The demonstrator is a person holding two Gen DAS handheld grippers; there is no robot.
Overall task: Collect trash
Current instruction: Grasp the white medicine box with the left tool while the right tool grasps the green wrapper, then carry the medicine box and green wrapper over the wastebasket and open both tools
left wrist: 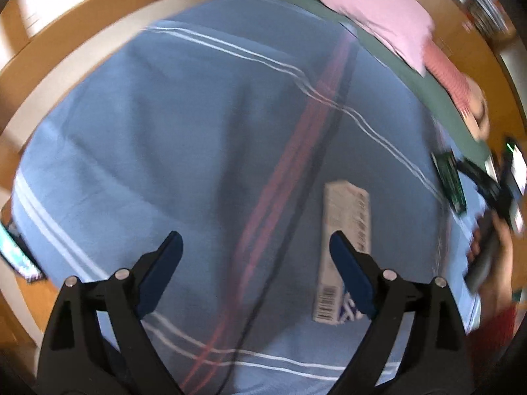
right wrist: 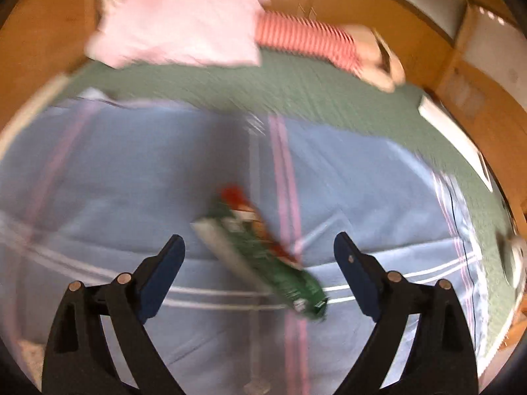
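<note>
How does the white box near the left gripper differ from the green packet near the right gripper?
The white box is pale with printed barcodes; the green packet is green with red at one end. The box lies beside the left gripper's right finger, while the packet lies slanted between the right gripper's open fingers. Both are long, narrow and lie on the blue blanket.

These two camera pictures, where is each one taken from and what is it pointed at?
Left wrist view: sits on the left gripper, looking down at a white carton on the blue blanket; its open black fingers and the person's right hand show.
Right wrist view: sits on the right gripper, looking down at a green wrapper; only its open fingers show.
Shared: blanket, green wrapper, pink pillow.
</note>
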